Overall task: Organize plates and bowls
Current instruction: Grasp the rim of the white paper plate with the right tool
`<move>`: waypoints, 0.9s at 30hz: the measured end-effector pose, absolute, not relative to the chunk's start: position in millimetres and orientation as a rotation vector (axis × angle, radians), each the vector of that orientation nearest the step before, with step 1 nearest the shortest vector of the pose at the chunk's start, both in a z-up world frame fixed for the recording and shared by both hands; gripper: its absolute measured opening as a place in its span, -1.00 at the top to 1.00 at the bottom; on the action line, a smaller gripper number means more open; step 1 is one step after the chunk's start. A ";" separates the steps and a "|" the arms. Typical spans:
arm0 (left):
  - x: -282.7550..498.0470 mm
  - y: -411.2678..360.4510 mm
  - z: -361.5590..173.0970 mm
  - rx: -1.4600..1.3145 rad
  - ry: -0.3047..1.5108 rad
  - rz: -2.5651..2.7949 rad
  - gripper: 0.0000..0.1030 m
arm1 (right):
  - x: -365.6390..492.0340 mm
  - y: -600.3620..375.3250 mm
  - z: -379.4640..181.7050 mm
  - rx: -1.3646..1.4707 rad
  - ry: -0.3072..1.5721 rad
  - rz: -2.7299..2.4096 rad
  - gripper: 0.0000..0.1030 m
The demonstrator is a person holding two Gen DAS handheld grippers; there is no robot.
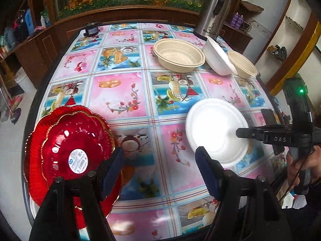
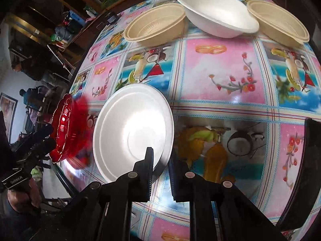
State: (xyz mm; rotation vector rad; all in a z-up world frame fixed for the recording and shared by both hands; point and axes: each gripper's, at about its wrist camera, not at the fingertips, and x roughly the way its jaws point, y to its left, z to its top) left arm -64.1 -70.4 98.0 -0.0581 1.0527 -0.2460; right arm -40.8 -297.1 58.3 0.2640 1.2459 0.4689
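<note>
Right gripper (image 2: 160,160) pinching white plate (image 2: 133,130) rim; left gripper (image 1: 159,156) gaping beside red plates (image 1: 68,140) bearing seemingly illegible sticker; "Bastrium"-like lettering showing on flask (image 1: 213,10) ahead.

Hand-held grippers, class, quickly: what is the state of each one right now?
Left hand-held gripper: open, holding nothing.
Right hand-held gripper: closed on the white plate rim.

Glossy vs matt surfaces on the table

Tablecloth (image 2: 220,76): shiny printed vinyl w/ glare. Red plates (image 1: 66,146) at 8 o'clock: glossy ribbed plastic, gold-edged. White plate (image 2: 132,132): smooth foam-like, matt. Beige bowls (image 1: 178,55) at 12–1 o'clock: matt, ridged pulp look. Flask (image 1: 212,10): brushed metal.
</note>
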 end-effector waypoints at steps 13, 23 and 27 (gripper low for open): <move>-45.0 -92.9 82.4 -0.149 1.148 -0.377 -0.40 | -42.8 -311.7 73.8 0.295 1.211 0.471 0.38; -22.8 -134.3 42.2 -0.109 1.269 -0.429 0.67 | -42.4 -305.3 57.9 0.275 1.249 0.420 0.62; -28.9 -137.5 48.8 -0.059 1.234 -0.423 0.66 | -46.9 -304.9 61.8 0.264 1.233 0.406 0.71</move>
